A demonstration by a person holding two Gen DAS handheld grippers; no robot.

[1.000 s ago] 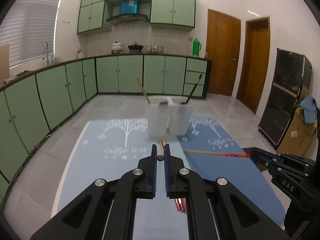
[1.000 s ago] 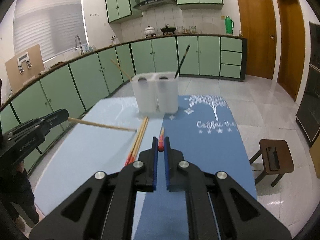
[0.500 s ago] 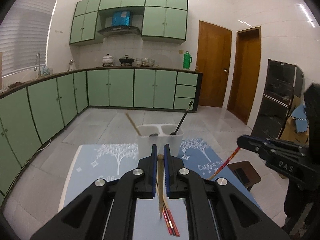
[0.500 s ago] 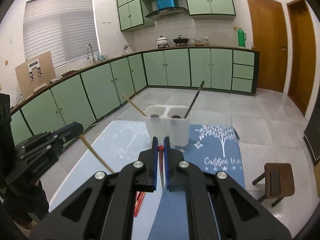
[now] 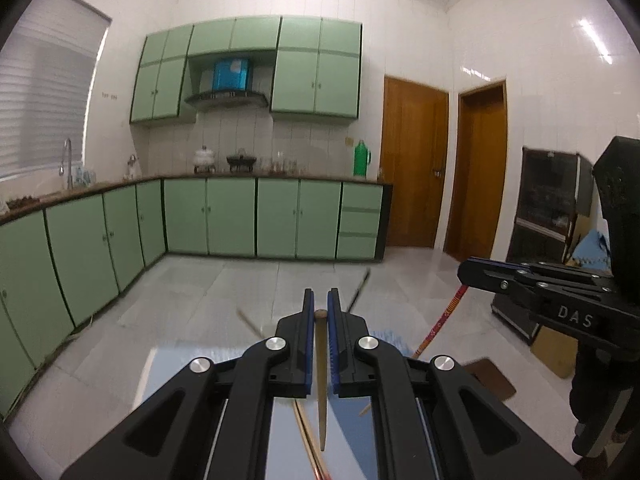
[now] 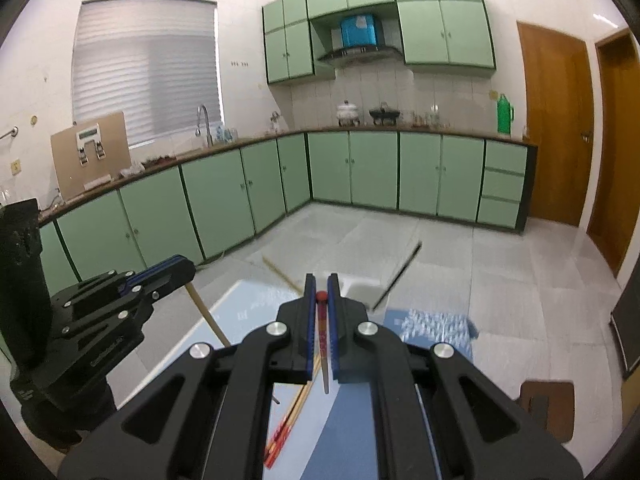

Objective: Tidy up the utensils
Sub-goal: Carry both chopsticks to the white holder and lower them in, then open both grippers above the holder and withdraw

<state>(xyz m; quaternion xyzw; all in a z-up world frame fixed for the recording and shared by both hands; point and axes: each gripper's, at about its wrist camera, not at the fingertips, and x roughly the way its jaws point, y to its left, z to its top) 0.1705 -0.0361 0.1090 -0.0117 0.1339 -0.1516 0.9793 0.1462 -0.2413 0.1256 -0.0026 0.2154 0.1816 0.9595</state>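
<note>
Both grippers have lifted and tipped their chopsticks point-down above the white holder (image 6: 362, 290): the left gripper (image 5: 318, 312) pinches a plain wooden chopstick (image 5: 321, 380), the right gripper (image 6: 319, 296) a red-ended chopstick (image 6: 323, 344), so dropping them into the holder looks next

Green kitchen cabinets (image 5: 256, 216) (upper and lower), white tiled walls, pale floor (image 6: 520, 264), two wooden doors (image 5: 414, 164).

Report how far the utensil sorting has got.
Done: two sticks already lean in the white holder. In hand: the left gripper clamps a plain wooden chopstick, the right gripper a red-ended chopstick, both raised. Left: loose chopsticks lying on the blue mat.
</note>
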